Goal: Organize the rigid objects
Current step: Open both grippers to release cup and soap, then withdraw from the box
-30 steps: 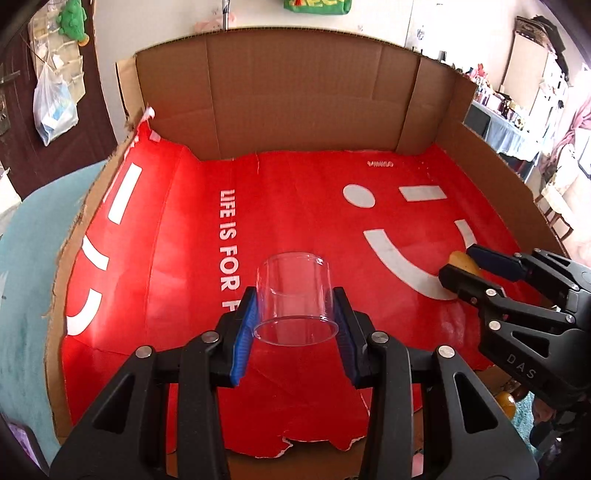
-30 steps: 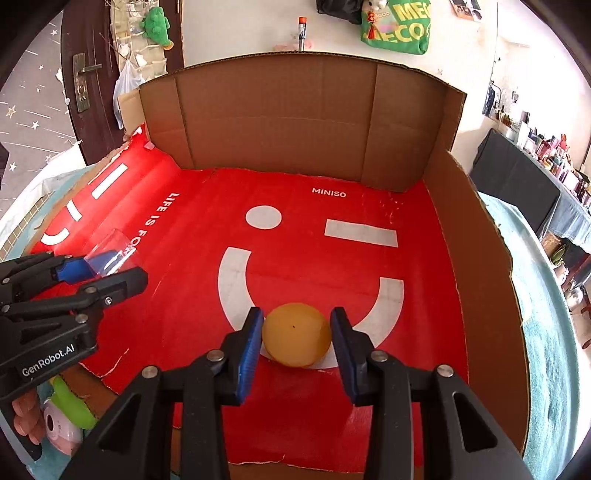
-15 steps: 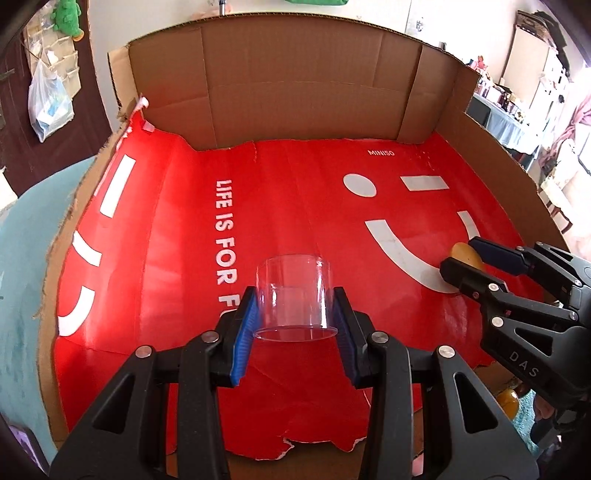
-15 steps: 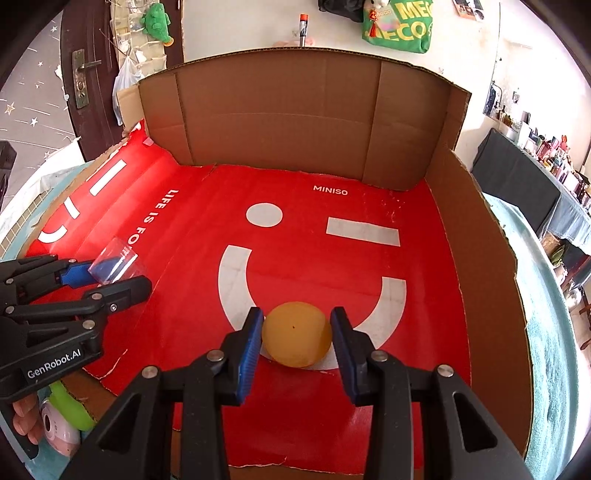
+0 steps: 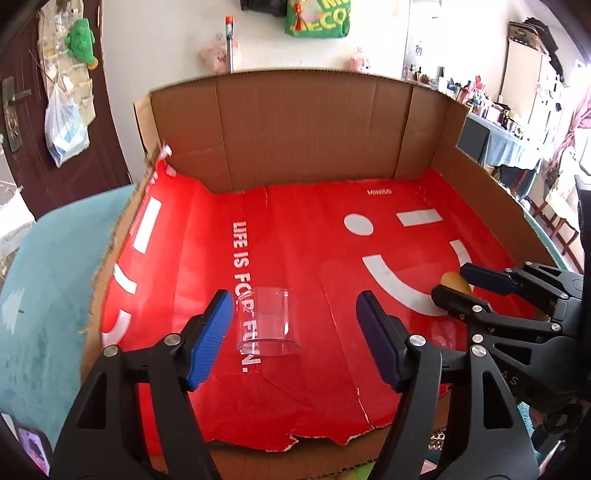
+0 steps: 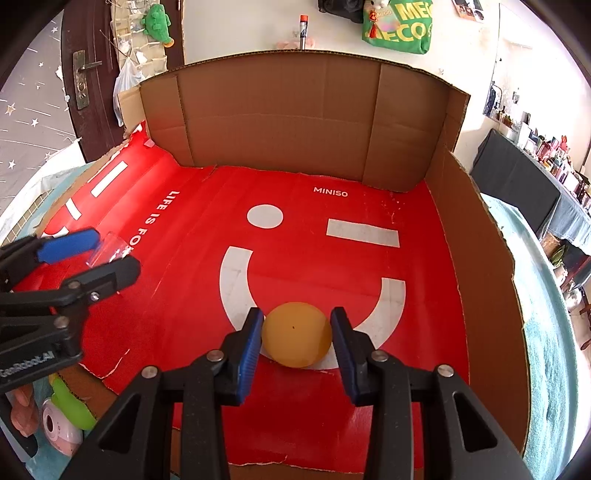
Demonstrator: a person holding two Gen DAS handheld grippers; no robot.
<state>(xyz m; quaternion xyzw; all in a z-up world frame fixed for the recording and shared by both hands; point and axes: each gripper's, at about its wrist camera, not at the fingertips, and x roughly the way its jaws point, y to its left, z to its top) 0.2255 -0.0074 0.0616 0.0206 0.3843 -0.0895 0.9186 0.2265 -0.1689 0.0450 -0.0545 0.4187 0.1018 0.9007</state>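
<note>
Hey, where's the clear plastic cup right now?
In the left wrist view the clear cup stands on the red sheet over the white lettering, free between the opening left gripper fingers.

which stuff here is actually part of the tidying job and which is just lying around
Part of the job:
- clear plastic cup, between the opening jaws of the left gripper, pads off it
- orange ball, between the right gripper pads
- red-lined cardboard box

Lying about:
- green plush toy by the door
- plastic bag
- green tote bag
</note>
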